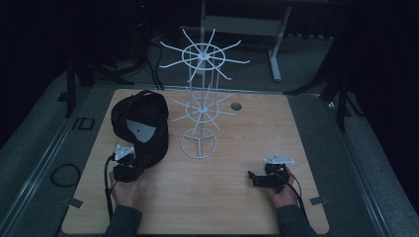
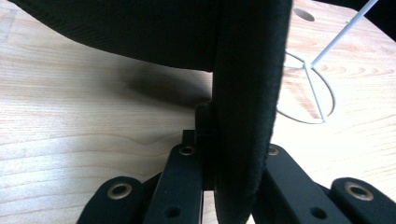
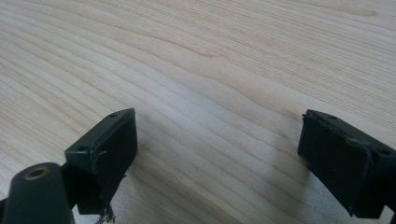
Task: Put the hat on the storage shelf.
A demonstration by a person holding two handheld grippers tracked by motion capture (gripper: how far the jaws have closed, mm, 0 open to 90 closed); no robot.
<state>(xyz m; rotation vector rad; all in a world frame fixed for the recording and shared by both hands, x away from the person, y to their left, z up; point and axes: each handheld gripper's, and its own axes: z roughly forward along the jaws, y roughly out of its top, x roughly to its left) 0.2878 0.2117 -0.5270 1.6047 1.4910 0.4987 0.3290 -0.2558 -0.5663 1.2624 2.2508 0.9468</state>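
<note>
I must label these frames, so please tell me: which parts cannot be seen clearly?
- Left gripper fingertips: left gripper view, hidden behind the black fabric cap's brim.
- White wire display stand: same view, top cut off by the edge.
- Grey patch on the cap: high view, too dim to identify.

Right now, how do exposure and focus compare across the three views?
High view: dim and bluish, black cap nearly featureless. Left gripper view: bright, table washed out at right, cap brim close and soft, casting a shadow. Right gripper view: evenly lit, wood grain crisp, nearest gripper parts blurred.
</note>
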